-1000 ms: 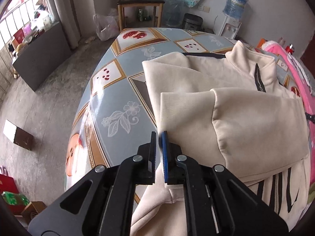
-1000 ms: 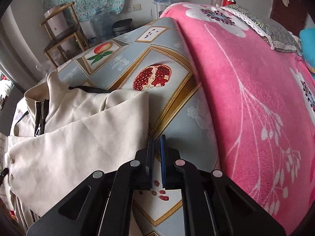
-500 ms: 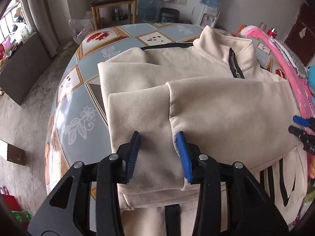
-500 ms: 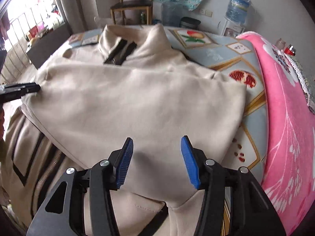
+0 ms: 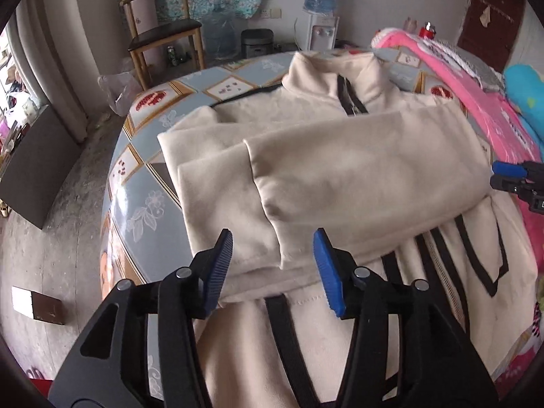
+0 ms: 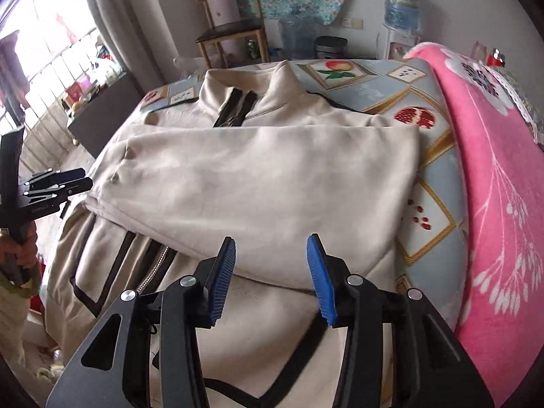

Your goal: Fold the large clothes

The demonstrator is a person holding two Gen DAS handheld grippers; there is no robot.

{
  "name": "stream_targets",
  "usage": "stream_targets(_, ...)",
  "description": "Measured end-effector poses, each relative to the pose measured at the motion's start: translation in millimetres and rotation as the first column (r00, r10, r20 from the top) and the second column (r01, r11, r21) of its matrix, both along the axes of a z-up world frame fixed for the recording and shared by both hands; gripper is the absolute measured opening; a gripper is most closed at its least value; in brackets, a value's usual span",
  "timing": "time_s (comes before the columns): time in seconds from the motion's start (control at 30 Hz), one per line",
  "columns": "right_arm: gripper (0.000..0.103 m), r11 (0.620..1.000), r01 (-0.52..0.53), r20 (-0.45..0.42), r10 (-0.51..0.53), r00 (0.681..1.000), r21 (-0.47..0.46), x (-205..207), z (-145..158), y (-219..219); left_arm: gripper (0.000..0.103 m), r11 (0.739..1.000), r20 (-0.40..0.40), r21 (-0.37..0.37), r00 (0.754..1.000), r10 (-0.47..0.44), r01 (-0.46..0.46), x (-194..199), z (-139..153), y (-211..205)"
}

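Left gripper (image 5: 273,265) opening, right gripper (image 6: 270,272) closing — both empty above the cream jacket (image 5: 340,170).

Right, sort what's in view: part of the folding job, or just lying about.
Job:
cream zip-up jacket with black trim
left gripper, jaws opening, empty
right gripper, jaws closing, empty

Lying about:
pink floral blanket
wooden chair
water dispenser

The jacket (image 5: 340,170) lies flat on the surface (image 5: 142,204), its collar at the far side and both sleeves folded across its chest. A blanket (image 6: 493,170) lies on the right of it. Behind the surface stand a chair (image 5: 159,34) and a water dispenser (image 5: 319,30).
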State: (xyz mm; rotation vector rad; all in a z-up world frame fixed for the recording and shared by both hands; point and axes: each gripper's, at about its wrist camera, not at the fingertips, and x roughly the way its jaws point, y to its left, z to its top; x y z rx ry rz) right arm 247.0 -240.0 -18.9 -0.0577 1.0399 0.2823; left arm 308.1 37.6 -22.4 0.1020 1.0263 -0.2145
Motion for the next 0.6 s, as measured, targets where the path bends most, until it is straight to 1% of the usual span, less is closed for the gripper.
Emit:
stream_targets(0.07,0.043,0.996,0.0,-0.035,-0.003,0.999,-0.084,3,-22,14,0.047,0.999,-0.036,0.052,0.999,0.006,-0.004,-2,-20,-2)
stream_targets(0.1,0.043,0.993,0.006,-0.034,-0.01,0.999,-0.116,1,-28,17,0.047,0.998,-0.041,0.056,0.999,0.014,-0.011,-4,-25,1)
stream_targets(0.13,0.043,0.992,0.013,-0.019,-0.016,1.0,-0.128,-3,-27,19,0.047,0.999,-0.031,0.029,0.999,0.026,-0.025,-9,-24,6)
stream_targets(0.17,0.043,0.993,0.019,-0.016,-0.021,1.0,-0.117,-9,-22,18,0.047,0.999,-0.015,0.005,0.999,0.042,-0.042,-15,-18,13)
stream_targets(0.23,0.044,0.999,0.021,-0.008,-0.021,1.0,-0.046,-25,-6,13,0.047,0.998,0.026,-0.033,0.998,0.059,-0.058,-31,-2,28)
stream_targets(0.27,0.05,0.999,0.025,-0.002,-0.025,1.0,-0.021,-34,1,9,0.047,0.997,0.045,-0.047,0.997,0.068,-0.066,-43,7,37)
stream_targets(0.3,0.059,0.999,0.039,0.012,-0.039,0.999,-0.001,-46,9,5,0.048,0.995,0.059,-0.061,0.995,0.08,-0.076,-55,14,46)
stream_targets(0.37,0.065,0.997,0.056,0.029,-0.057,0.998,0.045,-71,21,-5,0.048,0.992,0.067,-0.085,0.993,0.095,-0.089,-80,23,63)
stream_targets(0.47,0.068,0.987,0.116,0.026,-0.12,0.993,0.113,-108,27,-24,0.049,0.988,0.058,-0.112,0.992,0.111,-0.104,-122,24,83)
stream_targets(0.53,0.068,0.976,0.173,0.012,-0.176,0.984,0.136,-134,24,-37,0.048,0.983,0.048,-0.142,0.991,0.122,-0.115,-154,21,91)
stream_targets(0.6,0.068,0.962,0.234,-0.001,-0.236,0.972,0.143,-160,18,-49,0.049,0.975,0.031,-0.187,0.991,0.127,-0.119,-184,15,96)
